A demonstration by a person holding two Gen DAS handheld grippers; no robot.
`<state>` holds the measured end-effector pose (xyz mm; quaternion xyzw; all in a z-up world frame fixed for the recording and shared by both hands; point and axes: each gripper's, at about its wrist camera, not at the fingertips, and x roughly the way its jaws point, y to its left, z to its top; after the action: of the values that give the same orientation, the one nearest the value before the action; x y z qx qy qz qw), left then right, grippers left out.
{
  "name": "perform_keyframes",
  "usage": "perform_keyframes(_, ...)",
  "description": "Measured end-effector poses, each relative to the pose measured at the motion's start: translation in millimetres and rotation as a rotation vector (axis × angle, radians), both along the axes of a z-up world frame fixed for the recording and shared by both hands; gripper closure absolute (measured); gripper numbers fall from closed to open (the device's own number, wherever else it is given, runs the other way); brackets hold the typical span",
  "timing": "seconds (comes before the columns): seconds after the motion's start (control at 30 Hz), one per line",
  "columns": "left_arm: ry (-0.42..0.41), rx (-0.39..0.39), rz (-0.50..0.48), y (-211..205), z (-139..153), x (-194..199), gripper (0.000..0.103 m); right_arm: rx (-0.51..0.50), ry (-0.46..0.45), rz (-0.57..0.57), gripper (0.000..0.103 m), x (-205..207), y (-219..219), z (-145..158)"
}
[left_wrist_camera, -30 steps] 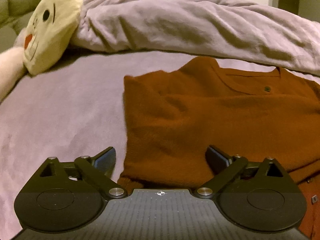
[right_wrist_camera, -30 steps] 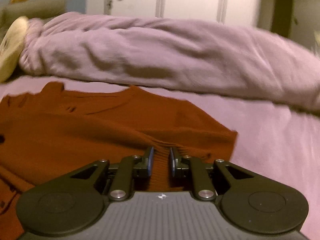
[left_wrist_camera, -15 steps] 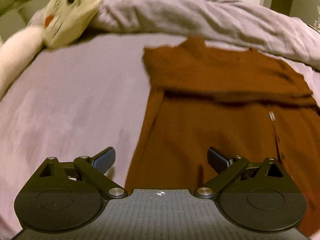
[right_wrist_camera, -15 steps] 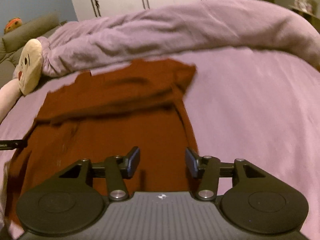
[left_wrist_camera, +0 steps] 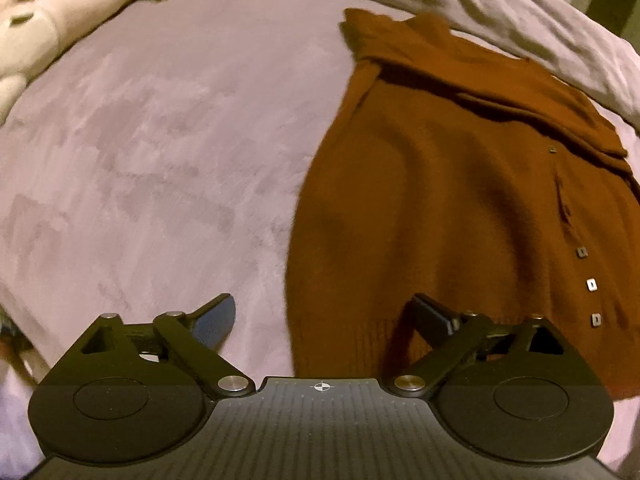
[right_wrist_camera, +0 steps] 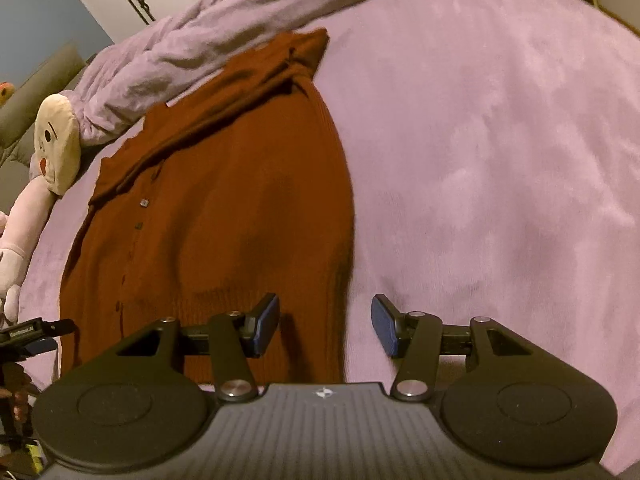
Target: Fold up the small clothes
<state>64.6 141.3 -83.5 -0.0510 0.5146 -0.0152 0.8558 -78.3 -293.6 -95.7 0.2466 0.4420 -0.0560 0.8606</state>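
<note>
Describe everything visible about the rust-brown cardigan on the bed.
The cardigan is a rust-brown knit lying flat on the lilac bedspread, front up. A button placket with small square buttons runs down its middle, and the hem is ribbed. The sleeves are folded across the chest near the collar. Its top edge lies by the bunched duvet. Neither gripper touches it.

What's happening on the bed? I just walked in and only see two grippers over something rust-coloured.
A person is folding a rust-brown cardigan on a lilac blanket, a gripper in each hand. Its top part is already folded over. Both grippers hover at the hem corners, holding nothing: the left gripper is wide open, and the right gripper, whose jaws have just been opening, straddles the cardigan's edge. A plush toy lies nearby.
</note>
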Motion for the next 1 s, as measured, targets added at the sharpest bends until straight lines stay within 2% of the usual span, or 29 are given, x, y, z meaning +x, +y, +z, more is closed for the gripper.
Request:
perform_keyframes(0.13,0.034,-0.019,0.010,1,-3,2,0.022,0.019,-0.005,0.005,0.055,-2,1,-5)
perform_keyframes(0.2,0.047,-0.004,-0.019,-2,-2,4,0.029,0.028,0.000,0.024,0.068,-1,3,-5)
perform_keyframes(0.3,0.058,-0.006,-0.056,-5,1,6,0.045,0.046,0.009,0.042,0.079,3,5,-6)
perform_keyframes(0.37,0.065,-0.013,-0.063,-6,2,8,0.054,0.056,0.015,0.049,0.081,4,5,-7)
perform_keyframes(0.4,0.068,-0.015,-0.064,-7,2,9,0.063,0.061,0.017,0.054,0.083,5,6,-9)
perform_keyframes(0.43,0.071,-0.019,-0.069,-9,2,10,0.076,0.069,0.019,0.059,0.086,6,6,-10)
perform_keyframes(0.5,0.077,-0.030,-0.086,-13,3,13,0.092,0.091,0.021,0.062,0.094,8,6,-11)
perform_keyframes(0.63,0.078,0.002,-0.136,-24,7,16,0.093,0.145,-0.006,0.075,0.097,12,8,-8)
perform_keyframes(0.77,0.060,-0.022,-0.166,-29,17,17,0.093,0.186,-0.032,0.080,0.097,18,9,-4)
perform_keyframes(1.0,-0.022,-0.226,-0.175,-22,66,43,0.094,0.292,-0.120,0.062,0.098,35,2,14)
